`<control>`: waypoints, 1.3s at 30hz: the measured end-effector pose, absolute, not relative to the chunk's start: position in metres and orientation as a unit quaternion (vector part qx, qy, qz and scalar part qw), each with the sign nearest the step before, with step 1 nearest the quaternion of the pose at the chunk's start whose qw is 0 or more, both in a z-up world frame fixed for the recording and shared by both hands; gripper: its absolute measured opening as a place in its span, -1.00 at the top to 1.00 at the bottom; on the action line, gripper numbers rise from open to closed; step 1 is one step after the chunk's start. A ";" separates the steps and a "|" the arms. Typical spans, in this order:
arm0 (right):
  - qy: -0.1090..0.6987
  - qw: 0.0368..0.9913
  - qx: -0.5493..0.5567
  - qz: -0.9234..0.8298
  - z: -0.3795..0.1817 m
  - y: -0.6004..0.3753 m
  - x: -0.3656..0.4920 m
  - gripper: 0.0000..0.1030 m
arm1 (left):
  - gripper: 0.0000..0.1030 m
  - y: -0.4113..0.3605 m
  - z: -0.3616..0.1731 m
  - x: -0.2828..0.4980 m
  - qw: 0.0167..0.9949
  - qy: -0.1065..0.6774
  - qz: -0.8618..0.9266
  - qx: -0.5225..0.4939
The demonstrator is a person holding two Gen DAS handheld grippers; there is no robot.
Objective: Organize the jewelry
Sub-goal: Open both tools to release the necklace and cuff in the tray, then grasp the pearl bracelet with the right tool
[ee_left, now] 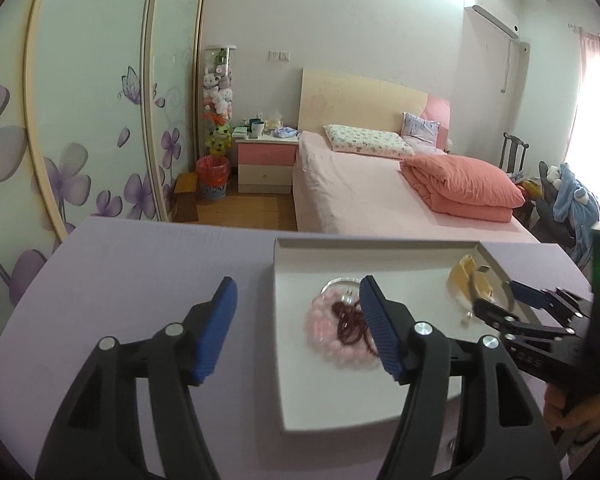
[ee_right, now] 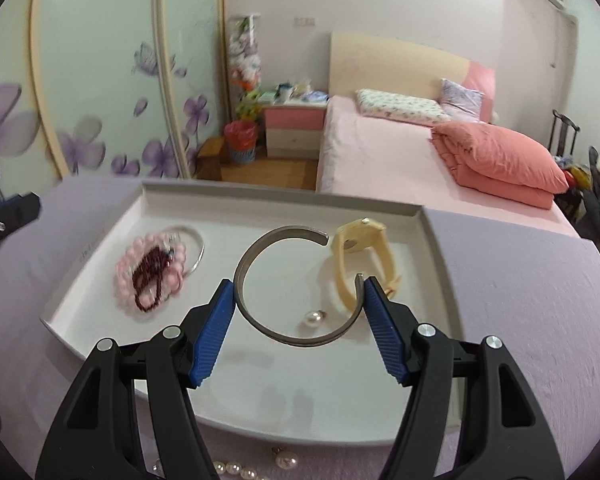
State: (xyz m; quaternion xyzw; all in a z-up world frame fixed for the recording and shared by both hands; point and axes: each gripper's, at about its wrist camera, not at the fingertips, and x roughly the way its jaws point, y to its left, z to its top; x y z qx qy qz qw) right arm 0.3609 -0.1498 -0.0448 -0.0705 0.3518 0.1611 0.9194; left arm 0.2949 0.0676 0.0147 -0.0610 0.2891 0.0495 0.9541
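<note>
A white tray (ee_right: 284,194) lies on the lilac table. My right gripper (ee_right: 299,302) is shut on an open grey metal cuff bangle (ee_right: 256,248), whose sides touch both blue pads just above the tray floor. Behind the cuff lies a cream watch (ee_right: 360,256), and under it a single pearl (ee_right: 314,317). At the tray's left a dark red bead string (ee_right: 152,276) rests on a pink bead bracelet (ee_right: 126,276) beside a thin silver bangle (ee_right: 198,248). My left gripper (ee_left: 300,320) stands open with nothing in it, its right finger over that pile (ee_left: 340,328).
Loose pearls (ee_right: 236,470) and a small earring lie on the table in front of the tray's near edge. The right gripper (ee_left: 500,300) reaches into the tray's right side in the left wrist view. Beyond the table are a pink bed (ee_left: 380,184) and a flowered wardrobe.
</note>
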 end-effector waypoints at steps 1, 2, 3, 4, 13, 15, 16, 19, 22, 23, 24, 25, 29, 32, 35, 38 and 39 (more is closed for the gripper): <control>0.355 0.917 -0.076 0.162 -0.047 -0.147 0.362 -0.27 | -0.22 0.069 0.013 0.294 0.953 0.291 0.050 -0.061; 0.359 0.915 -0.080 0.165 -0.050 -0.145 0.364 -0.27 | -0.22 0.069 0.012 0.292 0.953 0.293 0.049 -0.061; 0.364 0.913 -0.080 0.166 -0.051 -0.145 0.367 -0.27 | -0.22 0.070 0.012 0.292 0.952 0.295 0.048 -0.061; 0.367 0.913 -0.079 0.163 -0.052 -0.145 0.368 -0.27 | -0.22 0.070 0.010 0.291 0.952 0.297 0.048 -0.061; 0.367 0.915 -0.073 0.147 -0.046 -0.157 0.363 -0.48 | -0.29 0.070 0.009 0.284 0.950 0.300 0.047 -0.066; 0.361 0.919 -0.059 0.148 -0.039 -0.165 0.356 -0.48 | -0.31 0.069 0.009 0.279 0.950 0.300 0.047 -0.066; 0.358 0.921 -0.051 0.149 -0.035 -0.171 0.352 -0.48 | -0.31 0.069 0.010 0.279 0.950 0.301 0.047 -0.066; 0.344 0.926 -0.035 0.150 -0.024 -0.189 0.335 -0.48 | -0.31 0.066 0.012 0.270 0.951 0.300 0.042 -0.068; 0.337 0.929 -0.026 0.150 -0.017 -0.204 0.313 -0.42 | -0.32 0.064 0.014 0.255 0.951 0.299 0.038 -0.073; 0.336 0.930 -0.025 0.150 -0.016 -0.206 0.308 -0.38 | -0.33 0.064 0.014 0.249 0.950 0.299 0.035 -0.076; 0.334 0.930 -0.025 0.151 -0.016 -0.209 0.301 -0.36 | -0.36 0.063 0.014 0.243 0.951 0.299 0.032 -0.080; 0.333 0.931 -0.026 0.150 -0.016 -0.212 0.293 -0.35 | -0.40 0.062 0.014 0.236 0.951 0.298 0.030 -0.081; 0.337 0.929 -0.028 0.148 -0.021 -0.218 0.275 -0.22 | -0.45 0.054 0.009 0.211 0.951 0.297 0.023 -0.084; 0.356 0.922 -0.032 0.152 -0.035 -0.222 0.265 -0.07 | -0.52 0.048 0.003 0.194 0.951 0.298 0.011 -0.087; 0.377 0.912 -0.037 0.156 -0.050 -0.221 0.258 0.08 | -0.57 0.043 -0.004 0.182 0.948 0.303 0.000 -0.096; 0.393 0.904 -0.041 0.165 -0.061 -0.219 0.253 0.12 | -0.58 0.036 -0.012 0.176 0.947 0.310 -0.006 -0.090; 0.397 0.901 -0.044 0.168 -0.065 -0.217 0.252 0.13 | -0.58 0.032 -0.014 0.174 0.946 0.312 -0.008 -0.084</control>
